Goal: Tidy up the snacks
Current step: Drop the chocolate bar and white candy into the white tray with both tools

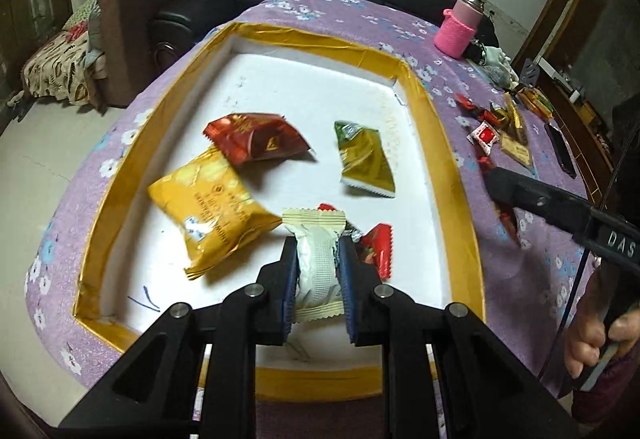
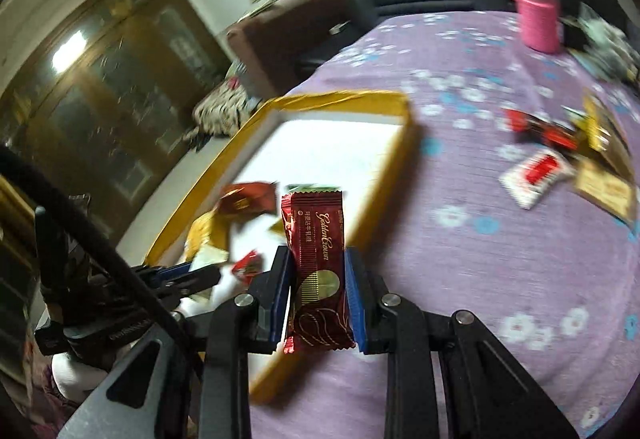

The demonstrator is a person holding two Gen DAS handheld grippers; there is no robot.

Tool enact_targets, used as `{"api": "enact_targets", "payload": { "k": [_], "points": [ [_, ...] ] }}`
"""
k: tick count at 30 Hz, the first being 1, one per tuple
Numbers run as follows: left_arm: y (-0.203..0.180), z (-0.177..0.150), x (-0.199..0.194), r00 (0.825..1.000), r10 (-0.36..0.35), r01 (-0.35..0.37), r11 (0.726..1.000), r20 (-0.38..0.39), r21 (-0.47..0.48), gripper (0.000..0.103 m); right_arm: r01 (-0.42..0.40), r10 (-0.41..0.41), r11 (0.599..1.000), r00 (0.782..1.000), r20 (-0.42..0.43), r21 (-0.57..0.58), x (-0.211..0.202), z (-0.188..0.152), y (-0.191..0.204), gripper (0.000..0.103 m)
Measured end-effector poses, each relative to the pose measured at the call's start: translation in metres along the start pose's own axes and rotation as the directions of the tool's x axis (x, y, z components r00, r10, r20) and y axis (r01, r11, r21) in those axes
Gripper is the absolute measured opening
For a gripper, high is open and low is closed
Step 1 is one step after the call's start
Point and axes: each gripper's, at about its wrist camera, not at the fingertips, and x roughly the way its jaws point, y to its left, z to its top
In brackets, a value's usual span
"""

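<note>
Your left gripper clamps cream wafer packet, crinkled, serrated ends, above gold-rimmed tray. Your right gripper pinches dark red Golden Crown bar, upright, gold script, over tray's right rim. Yellow pouch, red packet, green-gold packet lie in tray.

Desk draped in purple floral cloth, bearing: shallow gold-rimmed white tray; pink knit-sleeved bottle standing at far edge; loose cluster of red and gold wrapped snacks lying beside tray.
</note>
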Motion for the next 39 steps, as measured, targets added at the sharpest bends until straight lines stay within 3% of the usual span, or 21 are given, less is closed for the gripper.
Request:
{"api": "enact_targets", "payload": {
  "k": [4,10,12,15,22,29,32,36,39],
  "points": [
    [0.007,-0.003,-0.003,1.000,-0.024,0.024,1.000,0.008,-0.016,0.025,0.023,-0.025,0.998,0.999,-0.039,-0.066,0.024,-0.001,0.030,0.025],
    [0.020,-0.006,-0.016,0.995,-0.089,0.092,0.993,0.052,-0.068,0.053,0.120,-0.131,0.978,0.990,-0.052,-0.171,0.055,-0.008,0.059,0.025],
    [0.023,-0.006,-0.022,0.991,-0.113,0.119,0.989,0.078,-0.087,0.067,0.145,-0.156,0.972,0.986,-0.050,-0.186,0.060,-0.009,0.062,0.025],
    [0.025,-0.007,-0.030,0.987,-0.111,0.123,0.987,0.117,-0.105,0.079,0.166,-0.180,0.967,0.982,-0.058,-0.192,0.067,-0.010,0.064,0.026],
    [0.023,-0.006,-0.036,0.980,-0.140,0.157,0.980,0.145,-0.119,0.079,0.177,-0.185,0.967,0.982,-0.026,-0.184,0.057,-0.013,0.064,0.034],
    [0.016,-0.006,-0.034,0.984,-0.119,0.135,0.984,0.133,-0.118,0.079,0.163,-0.163,0.981,0.987,0.011,-0.107,0.035,-0.014,0.042,0.041],
    [0.011,-0.006,-0.034,0.983,-0.112,0.129,0.986,0.143,-0.110,0.079,0.108,-0.106,0.991,0.994,0.021,-0.074,0.022,-0.016,0.029,0.041],
    [0.007,-0.007,-0.033,0.979,-0.141,0.158,0.981,0.148,-0.115,0.079,0.134,-0.130,0.990,0.989,0.065,-0.050,-0.001,-0.019,0.015,0.046],
    [-0.004,-0.006,-0.035,0.982,-0.138,0.148,0.987,0.131,-0.066,0.079,0.164,-0.162,0.986,0.983,0.086,-0.021,-0.018,-0.022,-0.008,0.050]
  ]
}}
